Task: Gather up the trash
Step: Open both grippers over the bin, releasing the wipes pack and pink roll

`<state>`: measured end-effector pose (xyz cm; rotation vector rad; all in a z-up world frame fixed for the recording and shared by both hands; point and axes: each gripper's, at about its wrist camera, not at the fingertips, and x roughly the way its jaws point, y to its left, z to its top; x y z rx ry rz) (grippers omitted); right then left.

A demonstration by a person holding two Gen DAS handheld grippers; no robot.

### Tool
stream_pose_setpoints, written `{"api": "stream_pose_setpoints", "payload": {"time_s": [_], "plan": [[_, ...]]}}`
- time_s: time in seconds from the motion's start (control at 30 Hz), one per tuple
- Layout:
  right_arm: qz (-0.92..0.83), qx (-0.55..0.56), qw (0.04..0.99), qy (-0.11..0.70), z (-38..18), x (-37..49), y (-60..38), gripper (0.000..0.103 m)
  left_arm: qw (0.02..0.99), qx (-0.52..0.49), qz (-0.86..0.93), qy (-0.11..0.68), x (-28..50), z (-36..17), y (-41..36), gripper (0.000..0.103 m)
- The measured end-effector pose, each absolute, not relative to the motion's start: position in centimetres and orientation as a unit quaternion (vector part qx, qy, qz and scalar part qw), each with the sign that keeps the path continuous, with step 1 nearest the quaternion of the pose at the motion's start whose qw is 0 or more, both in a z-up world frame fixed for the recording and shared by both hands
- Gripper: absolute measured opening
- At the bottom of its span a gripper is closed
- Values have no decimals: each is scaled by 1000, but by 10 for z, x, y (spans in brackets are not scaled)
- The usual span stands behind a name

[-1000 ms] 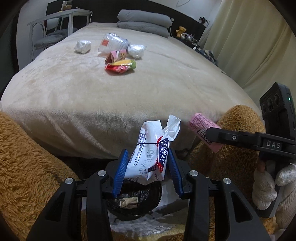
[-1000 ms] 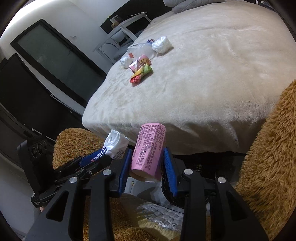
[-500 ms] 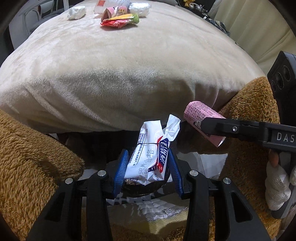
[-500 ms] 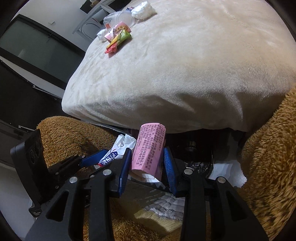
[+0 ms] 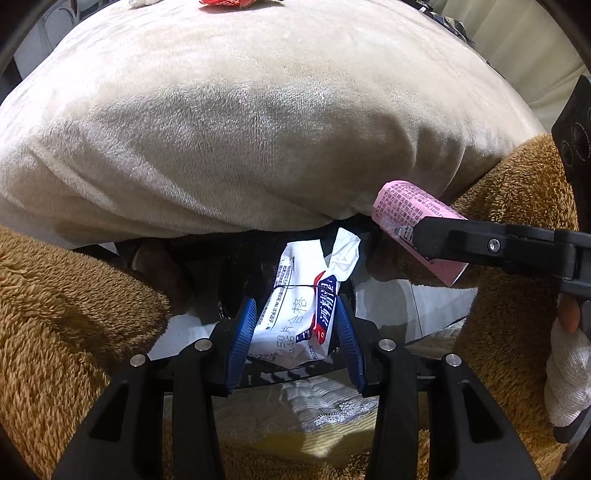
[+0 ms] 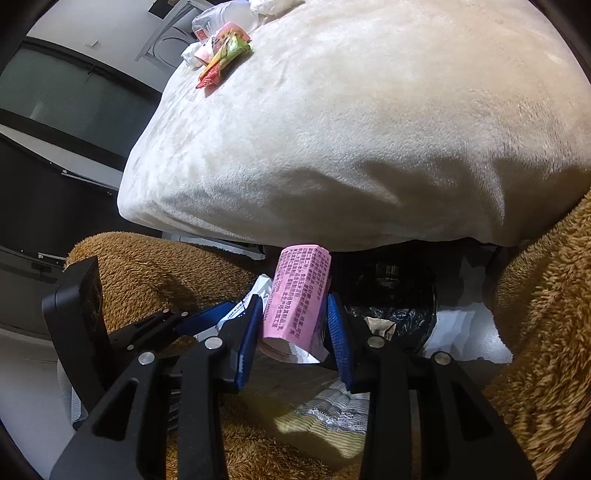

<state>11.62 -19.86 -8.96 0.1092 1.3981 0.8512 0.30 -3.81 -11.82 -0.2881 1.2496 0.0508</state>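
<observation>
Mid-task, by the look of it: two pieces in hand, none of the visible pile cleared. Left gripper (image 5: 295,339) clamped on a white wipes packet (image 5: 301,302), blue pads pressed to both its sides, packet poking up and forward. Right gripper (image 6: 295,328) clamped on a pink printed wrapper (image 6: 299,295), held upright between its pads. Both pointed steeply down at a black-lined bin (image 6: 402,314) under the edge of the bed (image 6: 369,129), between brown fleece-clad legs (image 5: 66,325); some scraps already inside the bin. Wrapper just beside the bin mouth in the right wrist view; packet directly over the dark opening in the left wrist view. Neither released yet. Left to do, judging from here: drop both, then back to the bed for the snack wrappers (image 6: 221,59), a clear plastic container (image 6: 225,18) and crumpled white tissue (image 6: 273,5) lying far up the blanket.
</observation>
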Motion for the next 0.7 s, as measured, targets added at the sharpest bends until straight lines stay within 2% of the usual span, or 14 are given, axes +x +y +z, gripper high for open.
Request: {"api": "stream_pose_setpoints", "payload": {"time_s": [0.03, 0.07, 0.1, 0.13, 0.43, 0.7], "plan": [[378, 54, 681, 624, -90, 117, -199, 39, 802, -137, 25, 580, 2, -118, -37, 45], [375, 58, 681, 626, -92, 118, -199, 43, 803, -136, 29, 580, 2, -117, -36, 51], [368, 61, 683, 628, -94, 120, -199, 55, 803, -133, 35, 580, 4, -116, -34, 56], [364, 67, 683, 629, -94, 121, -202, 58, 803, -132, 37, 580, 4, -112, -38, 61], [370, 77, 685, 623, -90, 124, -201, 58, 811, -134, 33, 568, 3, -111, -34, 62], [403, 53, 702, 584, -69, 115, -201, 58, 848, -155, 25, 506, -10, -83, -31, 62]]}}
